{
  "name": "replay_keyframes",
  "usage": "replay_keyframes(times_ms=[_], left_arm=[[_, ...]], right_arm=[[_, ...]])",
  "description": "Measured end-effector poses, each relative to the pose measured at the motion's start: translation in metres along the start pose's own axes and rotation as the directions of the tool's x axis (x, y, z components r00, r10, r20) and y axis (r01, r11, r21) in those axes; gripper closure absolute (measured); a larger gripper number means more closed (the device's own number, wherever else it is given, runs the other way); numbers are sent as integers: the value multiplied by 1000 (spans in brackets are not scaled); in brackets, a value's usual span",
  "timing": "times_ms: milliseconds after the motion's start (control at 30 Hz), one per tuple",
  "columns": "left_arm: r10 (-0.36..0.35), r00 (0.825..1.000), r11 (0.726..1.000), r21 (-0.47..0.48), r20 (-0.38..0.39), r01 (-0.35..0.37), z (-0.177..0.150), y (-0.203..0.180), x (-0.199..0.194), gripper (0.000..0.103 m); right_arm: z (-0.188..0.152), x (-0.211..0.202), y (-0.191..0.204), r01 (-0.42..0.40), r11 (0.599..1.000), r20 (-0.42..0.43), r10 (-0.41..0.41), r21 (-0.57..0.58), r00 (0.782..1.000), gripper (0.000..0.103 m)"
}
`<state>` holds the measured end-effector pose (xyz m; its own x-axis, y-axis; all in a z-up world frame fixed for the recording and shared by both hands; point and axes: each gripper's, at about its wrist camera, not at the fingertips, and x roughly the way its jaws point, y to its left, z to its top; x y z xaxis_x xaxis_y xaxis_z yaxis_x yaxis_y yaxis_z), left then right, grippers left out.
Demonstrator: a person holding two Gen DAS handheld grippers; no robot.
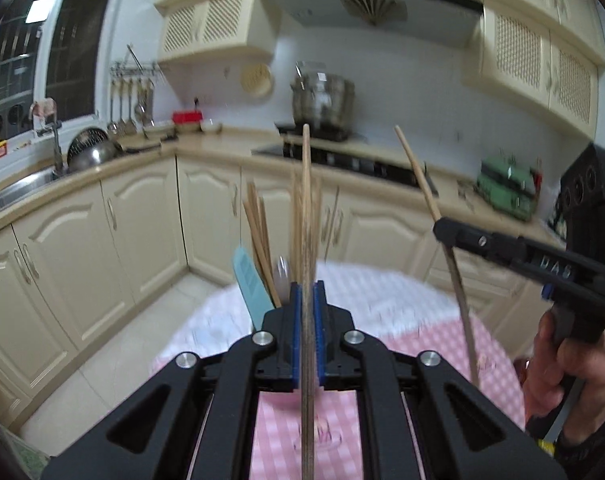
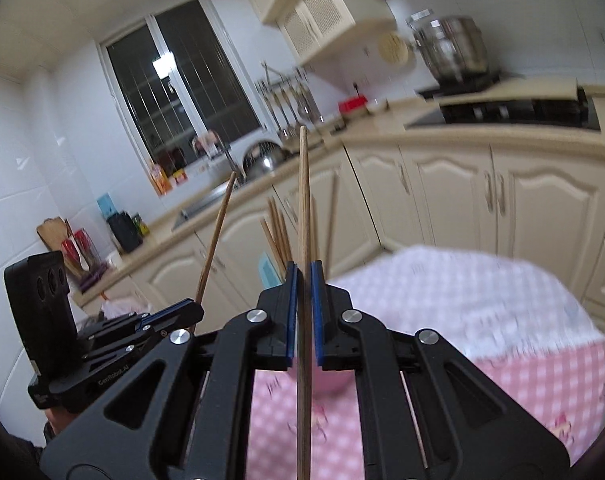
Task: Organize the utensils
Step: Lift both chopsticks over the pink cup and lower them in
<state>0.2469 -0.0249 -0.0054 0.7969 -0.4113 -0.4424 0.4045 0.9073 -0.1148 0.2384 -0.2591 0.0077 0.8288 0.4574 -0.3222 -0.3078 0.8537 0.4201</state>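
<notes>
My left gripper (image 1: 307,292) is shut on a wooden chopstick (image 1: 306,200) that stands upright between its blue pads. My right gripper (image 2: 303,276) is shut on a second wooden chopstick (image 2: 303,200), also upright. The right gripper shows at the right of the left wrist view (image 1: 442,228), its chopstick (image 1: 418,176) leaning left. The left gripper shows at the lower left of the right wrist view (image 2: 190,308) with its chopstick (image 2: 218,232). Behind both grippers stands a bundle of chopsticks (image 1: 262,232) with a light blue spatula (image 1: 248,284); their holder is hidden.
A table with a pink checked cloth (image 1: 422,332) lies below both grippers. Cream kitchen cabinets (image 1: 142,232) and a counter with a sink (image 1: 18,192), a hob (image 1: 342,156) and a steel pot (image 1: 322,100) run behind it. A green appliance (image 1: 506,188) sits at the right.
</notes>
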Motion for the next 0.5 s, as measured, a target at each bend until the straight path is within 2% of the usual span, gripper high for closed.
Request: replay_keyframes(times_ms=[133,200,367,500], left_arm=[[-11,994,999,-40,109,15,28,10,-7,98],[-26,984,997,-64,174,38,42,16,-7,98],[-36,964,993,-98,263,64,59,19,9,97],[-28,955,991,-116,295,65,61,20,25,97]], right_arm=[[24,10,21,-2,999,90,6,-45,996,96],[34,18,30,7,998,132,2,-68,991,96],[45,41,35,20,998,198,-7,-61,980,96],[43,66,31,27,999,216,-17,-42,976,96]])
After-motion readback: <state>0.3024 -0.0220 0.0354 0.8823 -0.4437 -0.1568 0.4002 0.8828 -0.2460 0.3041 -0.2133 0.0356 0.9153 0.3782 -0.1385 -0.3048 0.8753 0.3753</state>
